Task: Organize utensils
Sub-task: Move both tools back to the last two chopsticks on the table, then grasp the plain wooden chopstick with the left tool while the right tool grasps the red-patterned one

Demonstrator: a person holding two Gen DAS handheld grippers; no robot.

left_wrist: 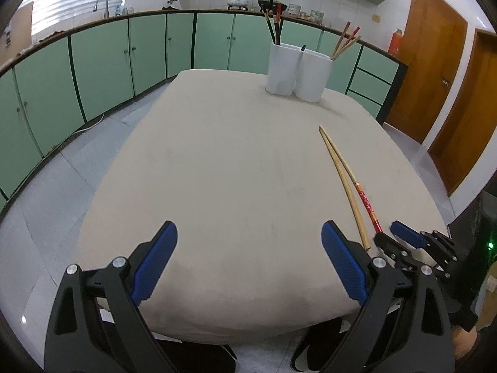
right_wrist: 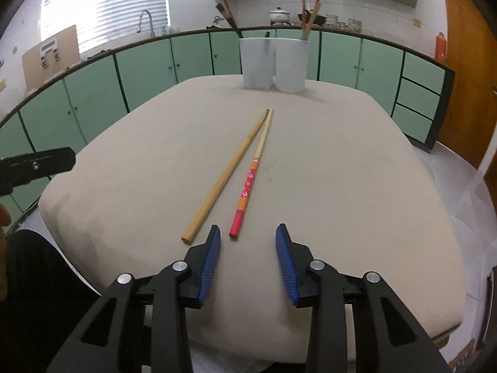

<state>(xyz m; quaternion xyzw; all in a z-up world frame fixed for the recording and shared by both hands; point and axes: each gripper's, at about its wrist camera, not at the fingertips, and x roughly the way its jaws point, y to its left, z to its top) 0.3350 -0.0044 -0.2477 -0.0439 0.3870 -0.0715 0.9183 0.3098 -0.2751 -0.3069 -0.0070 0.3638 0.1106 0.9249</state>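
A table (right_wrist: 341, 186) with a tan cloth has two chopsticks lying on it. One is a plain wooden chopstick (right_wrist: 228, 174). The other is a red chopstick (right_wrist: 250, 183) with a pale far half. Their far tips touch, and their near ends spread apart like a thin V.

The right gripper (right_wrist: 248, 233) is low over the near edge of the table. Its two blue fingers (right_wrist: 211, 258) are partly open and hold nothing. The near end of the red chopstick lies just in front of the gap between the fingers, closer to the left finger. The near end of the wooden chopstick lies just outside the left finger, on its left side. Neither chopstick is touched by the fingers.

The left gripper (left_wrist: 248, 233) is over the near edge of the table too. Its fingers (left_wrist: 155, 261) are wide open and empty. In its view both chopsticks lie off to the right of its right finger, and the right gripper shows just past them.

At the far end of the table stand two white cups (right_wrist: 273, 63), side by side and touching. The left cup (left_wrist: 281, 68) holds dark chopsticks (left_wrist: 273, 26). The right cup (left_wrist: 312, 74) holds brown and red chopsticks (left_wrist: 344, 42). The cups are well apart from both grippers.

Green cupboards (right_wrist: 149, 71) run along the wall behind the table.
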